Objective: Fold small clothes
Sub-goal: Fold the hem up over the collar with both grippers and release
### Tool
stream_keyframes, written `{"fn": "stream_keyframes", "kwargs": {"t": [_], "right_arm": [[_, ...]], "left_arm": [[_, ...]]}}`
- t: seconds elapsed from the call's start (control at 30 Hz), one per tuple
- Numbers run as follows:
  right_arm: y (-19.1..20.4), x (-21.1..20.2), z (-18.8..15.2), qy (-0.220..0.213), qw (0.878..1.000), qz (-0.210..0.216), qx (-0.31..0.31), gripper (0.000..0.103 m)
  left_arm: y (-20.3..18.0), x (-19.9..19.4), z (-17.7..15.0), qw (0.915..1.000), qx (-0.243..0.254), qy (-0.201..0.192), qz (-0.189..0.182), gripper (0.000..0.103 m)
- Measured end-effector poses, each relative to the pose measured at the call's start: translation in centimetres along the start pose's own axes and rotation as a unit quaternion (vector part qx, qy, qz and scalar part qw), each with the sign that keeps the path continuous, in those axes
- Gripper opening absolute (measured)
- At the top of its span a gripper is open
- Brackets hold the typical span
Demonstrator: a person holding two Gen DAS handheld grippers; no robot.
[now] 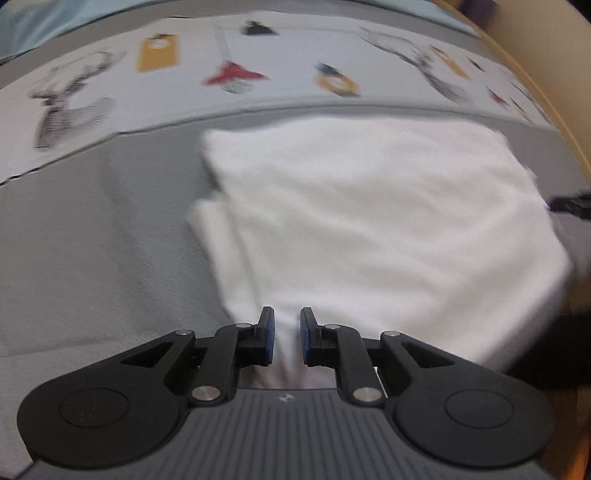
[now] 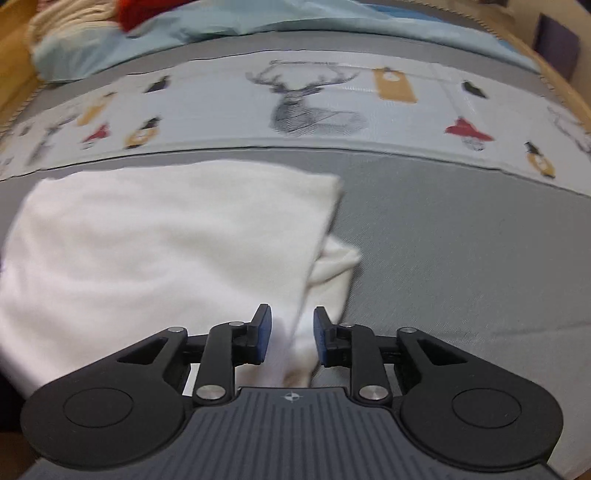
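Left gripper (image 1: 287, 336): we see its fingers (image 1: 266, 334) parted by a narrow gap, with white cloth lying in the gap; the blue pads do not press on it, so we read them as spread and holding nothing.
Right gripper (image 2: 292, 338): we see its fingers (image 2: 263, 336) set a little wider apart, straddling the folded edge of the cloth; the pads stand clear of the fabric on both sides.
Pose: we see both grippers pointing steeply down at the surface, each over a near corner of the cloth. Both views are blurred.
White garment (image 1: 369, 221): we find it lying flat and folded on the grey cover, its near edge reaching under both grippers. In the right wrist view a lower layer (image 2: 334, 266) sticks out past the folded side edge.
Grey cover (image 2: 461, 258): we see it spread under the garment, with a pale printed band (image 2: 314, 107) of stags and tags running across behind it.
Background: we see pale blue fabric (image 2: 240, 26) bunched beyond the band, and something red (image 2: 140, 11) at the top edge, too blurred to tell.
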State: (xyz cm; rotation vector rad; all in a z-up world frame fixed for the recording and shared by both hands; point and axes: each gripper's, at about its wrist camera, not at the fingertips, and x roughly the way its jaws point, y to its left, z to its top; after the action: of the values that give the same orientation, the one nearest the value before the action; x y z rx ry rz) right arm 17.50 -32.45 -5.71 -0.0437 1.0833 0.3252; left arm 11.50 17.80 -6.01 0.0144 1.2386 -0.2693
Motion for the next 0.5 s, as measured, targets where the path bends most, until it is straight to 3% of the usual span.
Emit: {"fn": "stream_keyframes", "kwargs": {"t": [0.1,0.13,0.2,0.27,0.37,0.5], "right_arm": [[1.2,0.3,-1.8,0.052,0.997,0.003,-0.053,0.027],[1.6,0.7,-2.6,0.072,0.994,-0.018,-0.078,0.033],[2.1,0.3,-3.2,0.067,0.992,-0.044,-0.097,0.04],[2.4,-1.3,-2.7,0.032,0.995,-0.056,-0.078,0.039],[5.0,-4.6,-1.8,-0.066,0.99,-0.095,-0.086,0.039],[10.8,-7.3,-1.9,-0.168,0.981,-0.068,-0.071,0.039]], "left_arm": [[-1.1,1.6,-1.4,0.9972,0.043,0.056,0.025,0.02],[-1.1,1.5,-1.7,0.9971,0.047,0.052,0.03,0.021],[-0.8,0.2,-1.7,0.9986,0.028,0.032,0.033,0.023],[-0.4,-1.6,-1.9,0.9985,0.017,-0.008,0.052,0.023],[0.2,-4.4,-2.0,0.9956,-0.013,-0.063,0.069,0.025],[1.0,-7.3,-1.6,0.9898,-0.055,-0.106,0.078,0.025]]}}
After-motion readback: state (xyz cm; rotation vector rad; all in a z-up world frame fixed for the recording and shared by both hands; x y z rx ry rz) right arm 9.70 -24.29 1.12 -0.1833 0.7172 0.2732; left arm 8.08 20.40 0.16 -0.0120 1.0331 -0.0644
